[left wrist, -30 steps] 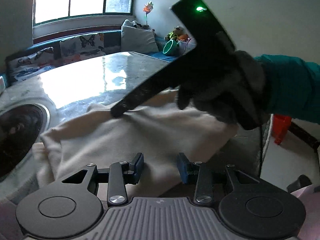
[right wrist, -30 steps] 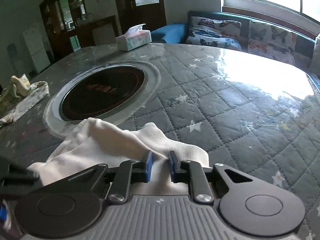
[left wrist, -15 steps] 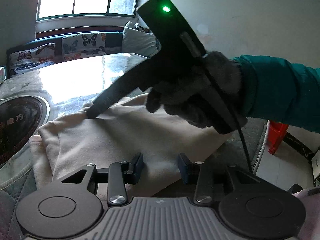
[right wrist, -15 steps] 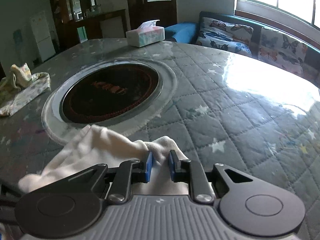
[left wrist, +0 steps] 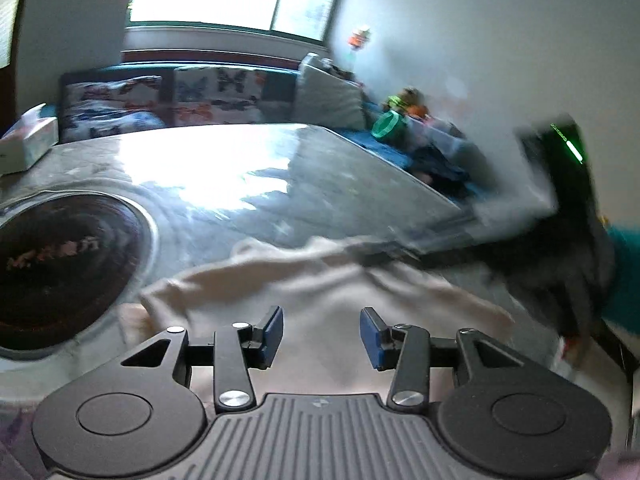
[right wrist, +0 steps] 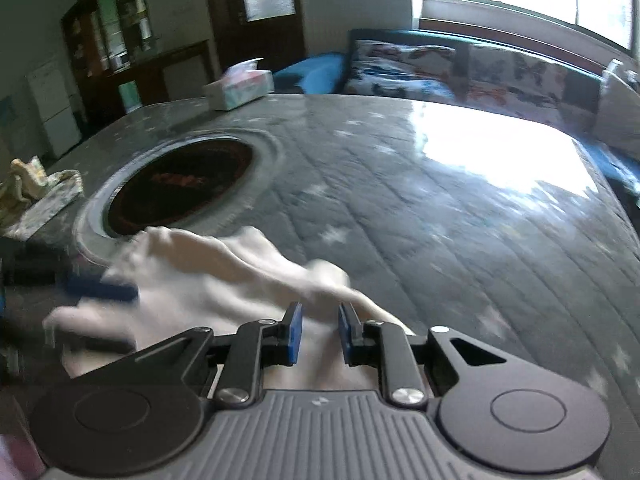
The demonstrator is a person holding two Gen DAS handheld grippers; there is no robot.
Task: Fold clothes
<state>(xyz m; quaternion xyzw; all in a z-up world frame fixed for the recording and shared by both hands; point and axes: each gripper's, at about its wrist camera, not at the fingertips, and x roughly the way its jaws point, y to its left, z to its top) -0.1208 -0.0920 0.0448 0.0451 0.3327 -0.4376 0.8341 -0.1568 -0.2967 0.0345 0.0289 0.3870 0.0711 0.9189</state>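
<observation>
A cream garment lies rumpled on the grey quilted table; it also shows in the right wrist view. My left gripper is open and empty, its pads just above the cloth. My right gripper has its jaws partly parted over the cloth, and a fold rises between the blue pads; whether they still pinch it is unclear. The right gripper's body and gloved hand show blurred at the right in the left wrist view. The left gripper's blue pad shows blurred at the left in the right wrist view.
A round dark hotplate with a metal rim is set into the table beyond the garment. A tissue box stands at the far edge. A patterned cloth lies at the left. A butterfly-print bench runs under the window.
The right gripper's pads have parted from the tight pinch on the cloth. The right hand has swung from the middle to the right edge of the left wrist view. Both views are motion-blurred.
</observation>
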